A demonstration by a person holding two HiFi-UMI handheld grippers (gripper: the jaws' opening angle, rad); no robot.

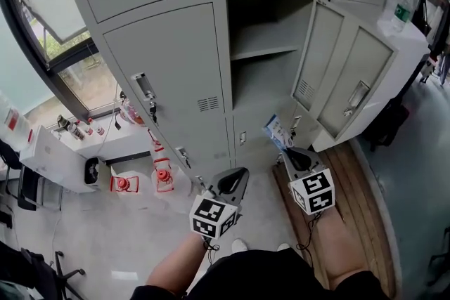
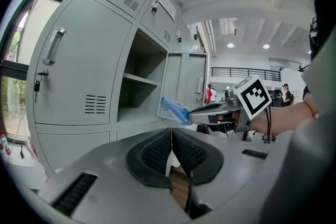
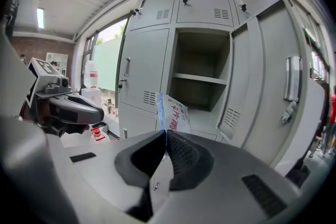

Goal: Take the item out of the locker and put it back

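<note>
Right gripper pinches the blue-white packet outside the empty locker compartment; my left gripper is closed, holding nothing. Take-out looks done, put-back remains.

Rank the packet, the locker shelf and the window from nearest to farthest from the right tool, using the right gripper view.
1. The packet, clamped in the right tool, dead centre.
2. The locker shelf, straight ahead in the open compartment.
3. The window, far left, beyond the lockers.
</note>
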